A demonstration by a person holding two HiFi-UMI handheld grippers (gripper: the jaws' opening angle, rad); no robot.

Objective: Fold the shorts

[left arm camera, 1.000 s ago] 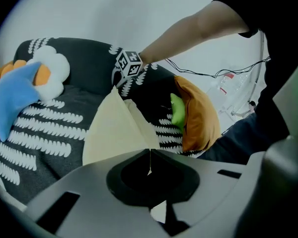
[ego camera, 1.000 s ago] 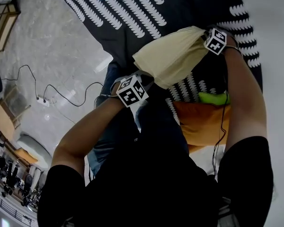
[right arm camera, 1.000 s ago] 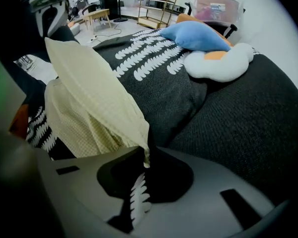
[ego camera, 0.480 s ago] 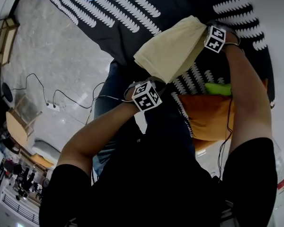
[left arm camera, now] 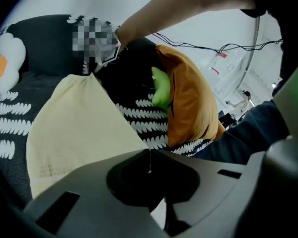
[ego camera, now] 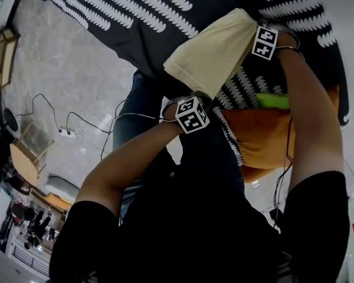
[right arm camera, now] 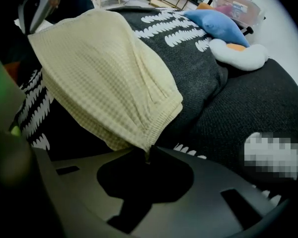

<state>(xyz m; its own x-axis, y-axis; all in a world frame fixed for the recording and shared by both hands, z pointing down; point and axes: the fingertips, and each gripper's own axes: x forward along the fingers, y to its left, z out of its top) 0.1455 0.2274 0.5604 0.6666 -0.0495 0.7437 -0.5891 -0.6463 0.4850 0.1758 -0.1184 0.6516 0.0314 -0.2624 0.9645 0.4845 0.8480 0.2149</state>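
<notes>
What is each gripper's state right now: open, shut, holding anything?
Left gripper: shut on a corner of the shorts.
Right gripper: shut on the shorts' other end.

The person wears a black short-sleeved shirt point(ego camera: 194, 229) and dark blue trousers point(ego camera: 134, 105). The left gripper point(left arm camera: 149, 155) and right gripper point(right arm camera: 146, 155) have dark grey moulded shells. The left cube point(ego camera: 193, 115) and right cube point(ego camera: 264, 42) are white with black square markers. A thin black cable point(ego camera: 286, 158) trails beside the right arm.

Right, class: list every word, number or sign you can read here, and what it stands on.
No readable words or numbers anywhere.
Left cube and right cube: black-and-white square patterns, no letters.
Shorts: plain, no print.
Red label, left gripper view background: too small to read.
</notes>
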